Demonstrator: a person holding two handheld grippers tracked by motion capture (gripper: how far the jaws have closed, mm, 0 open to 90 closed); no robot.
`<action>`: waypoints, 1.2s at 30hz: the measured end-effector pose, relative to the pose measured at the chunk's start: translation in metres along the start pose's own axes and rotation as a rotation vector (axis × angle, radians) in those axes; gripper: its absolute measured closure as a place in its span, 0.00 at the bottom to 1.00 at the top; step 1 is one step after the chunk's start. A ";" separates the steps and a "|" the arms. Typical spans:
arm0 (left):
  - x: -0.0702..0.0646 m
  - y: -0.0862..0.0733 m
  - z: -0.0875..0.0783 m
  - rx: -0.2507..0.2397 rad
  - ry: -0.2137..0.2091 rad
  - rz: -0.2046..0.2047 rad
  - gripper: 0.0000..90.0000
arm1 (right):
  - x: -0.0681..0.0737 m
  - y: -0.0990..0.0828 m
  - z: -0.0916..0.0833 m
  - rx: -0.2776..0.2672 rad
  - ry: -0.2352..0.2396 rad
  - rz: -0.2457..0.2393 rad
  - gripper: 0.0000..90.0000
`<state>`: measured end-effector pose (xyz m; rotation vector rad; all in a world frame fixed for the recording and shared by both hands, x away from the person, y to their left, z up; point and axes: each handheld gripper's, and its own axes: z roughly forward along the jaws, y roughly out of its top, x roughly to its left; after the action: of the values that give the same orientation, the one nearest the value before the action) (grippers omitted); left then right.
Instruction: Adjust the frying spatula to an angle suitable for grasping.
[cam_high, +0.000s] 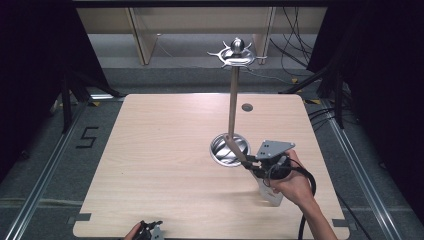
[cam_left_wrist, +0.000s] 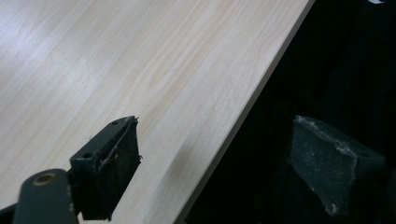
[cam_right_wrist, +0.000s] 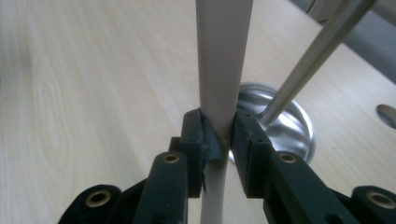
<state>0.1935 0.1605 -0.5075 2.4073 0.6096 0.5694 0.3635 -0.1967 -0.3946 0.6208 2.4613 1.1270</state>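
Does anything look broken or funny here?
The left gripper's pads look frayed and chipped along their edges. Nothing else seems wrong: the right gripper clamps a pale handle beside the metal stand.

Pale wooden table (cam_high: 160, 150); grey floor (cam_high: 45, 150); black curtains (cam_high: 30, 45)

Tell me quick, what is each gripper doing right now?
Left gripper: open, holding nothing, at the table edge.
Right gripper: shut on a pale flat stick beside the metal stand.
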 end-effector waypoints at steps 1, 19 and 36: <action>0.000 0.000 -0.001 -0.001 0.002 0.003 0.17 | -0.002 0.000 -0.001 -0.018 0.014 -0.006 0.84; 0.002 -0.001 0.000 -0.005 0.004 -0.013 0.17 | -0.004 0.017 -0.019 -0.209 -0.008 0.031 0.84; 0.003 -0.001 -0.001 0.006 0.008 -0.013 0.17 | -0.010 0.040 -0.029 -0.333 0.013 0.067 0.84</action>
<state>0.1955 0.1633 -0.5069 2.4057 0.6303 0.5730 0.3671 -0.1966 -0.3444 0.5977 2.2037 1.5273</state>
